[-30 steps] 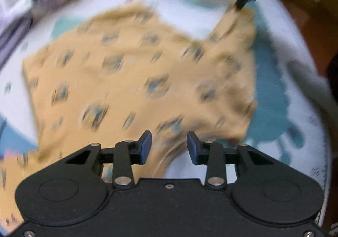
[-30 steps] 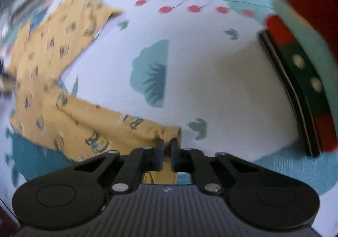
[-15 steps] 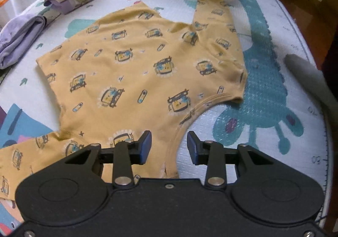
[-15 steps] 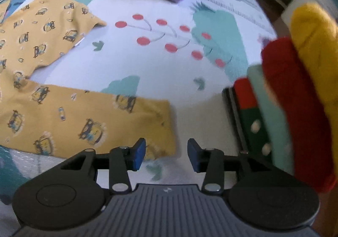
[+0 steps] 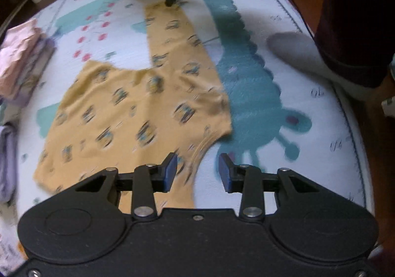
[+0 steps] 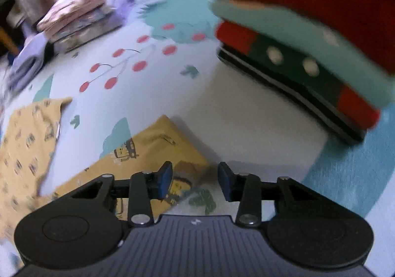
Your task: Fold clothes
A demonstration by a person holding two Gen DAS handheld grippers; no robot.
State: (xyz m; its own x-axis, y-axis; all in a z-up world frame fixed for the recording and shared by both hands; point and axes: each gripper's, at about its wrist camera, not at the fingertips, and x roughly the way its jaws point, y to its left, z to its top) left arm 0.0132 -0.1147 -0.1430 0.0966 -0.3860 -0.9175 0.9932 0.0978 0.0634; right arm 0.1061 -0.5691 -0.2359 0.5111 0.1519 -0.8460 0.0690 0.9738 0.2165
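Yellow cotton with little cartoon cars on it: that is the shirt [image 5: 138, 114], and it lies spread flat on the play mat [image 5: 259, 94], which is on the floor. One long sleeve [image 5: 172, 37] sticks out from the shirt toward a stack of red and green folded clothes [image 6: 308, 30]. Another folded pile, pink and purple [image 6: 81, 15], sits well apart from the shirt on its other side.

I think the step now is to fold that sleeve in over the shirt's body. To do it well, pinch both layers right at the cuff, lift only a little, and lay the sleeve straight across so no bumps form. Hold the neck side down so the shirt does not slide.

The left gripper [image 5: 197, 174] is spread wide over the shirt's neck edge and holds nothing. The right gripper [image 6: 195, 181] is spread too, with the sleeve's cuff end just under it, not pinched.

Both views are blurry, so the prints and hems are hard to read. The shirt's other sleeve is cut off behind the left gripper. A grey sock foot [image 5: 293, 52] shows beside the mat.
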